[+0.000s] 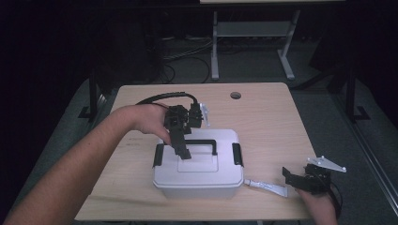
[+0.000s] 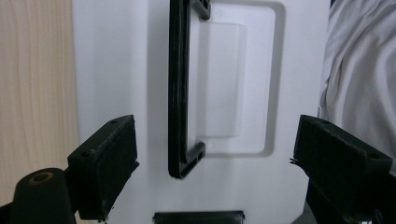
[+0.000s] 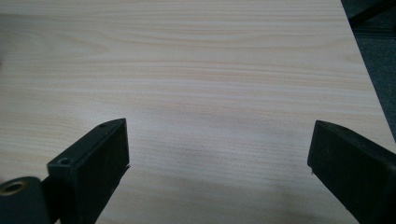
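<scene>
Black left gripper [image 2: 212, 154] jaws, spread wide, hover over a white plastic storage box [image 1: 197, 164] mid-table. Its rigid black carry handle [image 2: 180, 88] looks the surest grip. Right gripper [image 1: 295, 178] rests open beside a tube [image 1: 266, 186].

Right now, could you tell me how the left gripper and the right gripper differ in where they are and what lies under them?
The left gripper hovers above the white box, over its black handle; the right gripper sits low near the table's right front edge, over bare wood, beside a small tube. Both stand open, holding nothing.
</scene>
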Motion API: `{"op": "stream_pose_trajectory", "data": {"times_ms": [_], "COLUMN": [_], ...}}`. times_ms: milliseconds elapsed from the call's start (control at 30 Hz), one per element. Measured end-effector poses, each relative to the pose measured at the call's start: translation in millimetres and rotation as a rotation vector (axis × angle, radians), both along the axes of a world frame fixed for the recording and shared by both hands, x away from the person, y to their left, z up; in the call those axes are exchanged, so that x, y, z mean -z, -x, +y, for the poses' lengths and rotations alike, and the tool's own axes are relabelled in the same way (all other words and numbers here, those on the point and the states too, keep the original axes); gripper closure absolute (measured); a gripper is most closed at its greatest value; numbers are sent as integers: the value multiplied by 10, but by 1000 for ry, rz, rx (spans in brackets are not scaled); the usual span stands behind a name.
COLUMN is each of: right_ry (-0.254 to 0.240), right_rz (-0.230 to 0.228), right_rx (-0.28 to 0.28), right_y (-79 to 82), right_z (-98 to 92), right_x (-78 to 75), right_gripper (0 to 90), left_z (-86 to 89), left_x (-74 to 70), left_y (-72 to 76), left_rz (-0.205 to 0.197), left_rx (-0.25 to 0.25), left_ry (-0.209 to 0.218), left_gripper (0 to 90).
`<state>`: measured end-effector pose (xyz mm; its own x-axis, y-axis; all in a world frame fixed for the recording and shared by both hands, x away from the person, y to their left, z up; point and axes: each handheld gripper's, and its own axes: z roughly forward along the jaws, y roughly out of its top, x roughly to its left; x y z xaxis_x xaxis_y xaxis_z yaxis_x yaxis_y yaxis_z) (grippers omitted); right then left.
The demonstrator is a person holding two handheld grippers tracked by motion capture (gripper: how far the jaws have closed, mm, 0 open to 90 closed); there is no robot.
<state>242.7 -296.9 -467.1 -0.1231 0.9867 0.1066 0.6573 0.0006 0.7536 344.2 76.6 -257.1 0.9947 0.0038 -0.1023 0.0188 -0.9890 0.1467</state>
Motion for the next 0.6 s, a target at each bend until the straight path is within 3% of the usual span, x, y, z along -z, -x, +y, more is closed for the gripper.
{"op": "stream_pose_trajectory", "data": {"times_ms": [267,367,433,500,600], "right_ry": [-3,1,0,0,1], "right_rz": [3,2,4,5,7], "right_rx": [-7,-14,-14,-14,-18], "right_y": [-8,-12,-14,-14,-15], "right_z": [6,12,13,11,13], "right_x": [3,3,8,9,12], "right_gripper": [50,50,50,50,51], "left_z": [-136,-184,-198,-203,-209], "left_x": [68,96,110,115,119], "left_y": [33,51,59,58,57], "left_rz": [-1,-29,-46,-59,-65], "left_rx": [24,40,51,47,39], "left_ry": [-39,-54,-59,-61,-68], "left_gripper": [203,266,428,481,661]}}
